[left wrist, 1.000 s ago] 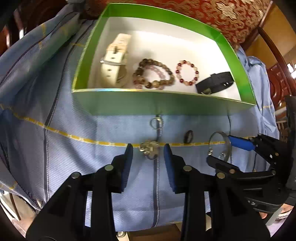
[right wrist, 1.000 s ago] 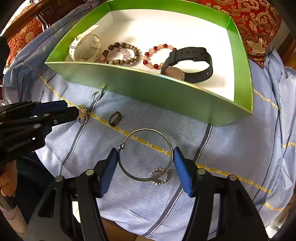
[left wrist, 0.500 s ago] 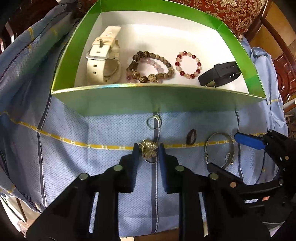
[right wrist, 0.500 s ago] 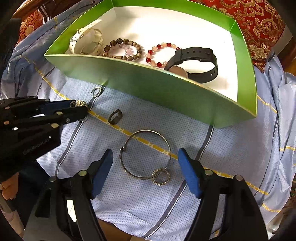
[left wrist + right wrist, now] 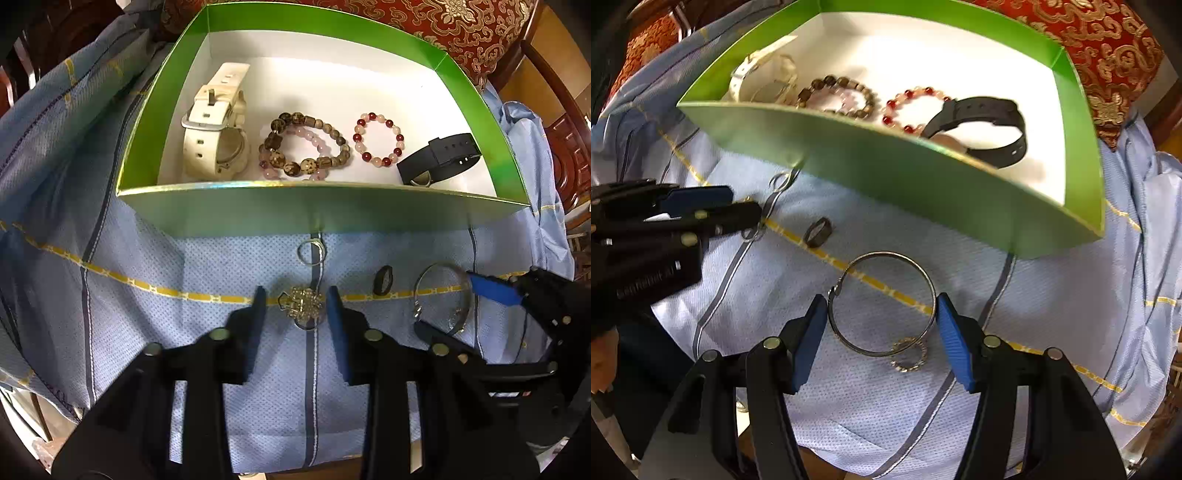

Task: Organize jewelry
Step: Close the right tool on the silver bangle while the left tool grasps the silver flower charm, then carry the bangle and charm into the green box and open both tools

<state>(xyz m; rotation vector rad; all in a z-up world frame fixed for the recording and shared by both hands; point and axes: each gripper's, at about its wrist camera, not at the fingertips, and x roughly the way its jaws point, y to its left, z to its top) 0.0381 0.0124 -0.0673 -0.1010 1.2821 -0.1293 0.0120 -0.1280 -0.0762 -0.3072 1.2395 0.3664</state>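
While blue-padded right gripper [image 5: 882, 314] brackets round metal bangle [image 5: 882, 304], cloth lies dimpled.

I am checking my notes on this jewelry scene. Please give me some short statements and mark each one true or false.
1. The white watch lies inside the green box. True.
2. The silver bangle is in the box. False: it lies on the blue cloth, between the open right gripper's fingers.
3. The left gripper brackets the gold ornament. True.
4. The black ring is in the left gripper. False: it lies free on the cloth.
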